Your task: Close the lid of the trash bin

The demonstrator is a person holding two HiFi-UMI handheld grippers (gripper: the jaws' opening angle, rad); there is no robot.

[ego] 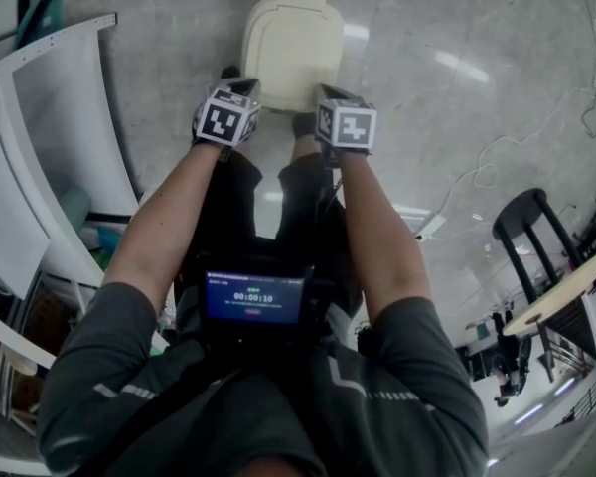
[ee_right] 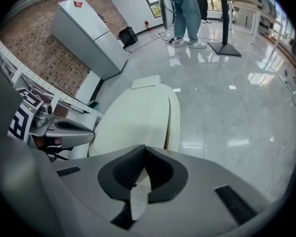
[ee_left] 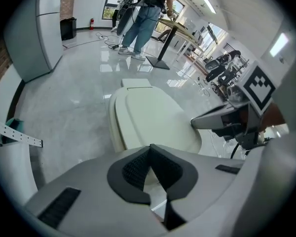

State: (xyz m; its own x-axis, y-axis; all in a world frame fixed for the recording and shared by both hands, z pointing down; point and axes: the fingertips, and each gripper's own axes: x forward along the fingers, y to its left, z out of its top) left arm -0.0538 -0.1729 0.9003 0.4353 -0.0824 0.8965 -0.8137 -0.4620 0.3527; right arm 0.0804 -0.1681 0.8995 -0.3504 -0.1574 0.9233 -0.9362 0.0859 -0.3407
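Note:
A cream trash bin (ego: 291, 48) stands on the glossy floor in front of me, its lid (ee_left: 150, 120) lying down over the body. In the right gripper view a thin dark seam runs along the lid's (ee_right: 133, 122) right side. My left gripper (ego: 240, 89) hovers at the bin's near left edge, and its fingertips (ee_left: 149, 147) meet with nothing between them. My right gripper (ego: 328, 93) is at the near right edge, also shut and empty (ee_right: 144, 148). Each gripper shows in the other's view: the right (ee_left: 222, 122), the left (ee_right: 64, 130).
A white curved counter (ego: 50, 117) runs along the left. A black chair (ego: 536, 232) and a round table (ego: 561, 291) stand at the right, with a cable (ego: 497, 152) on the floor. A person (ee_left: 140, 19) stands beyond the bin by another table (ee_left: 175, 31).

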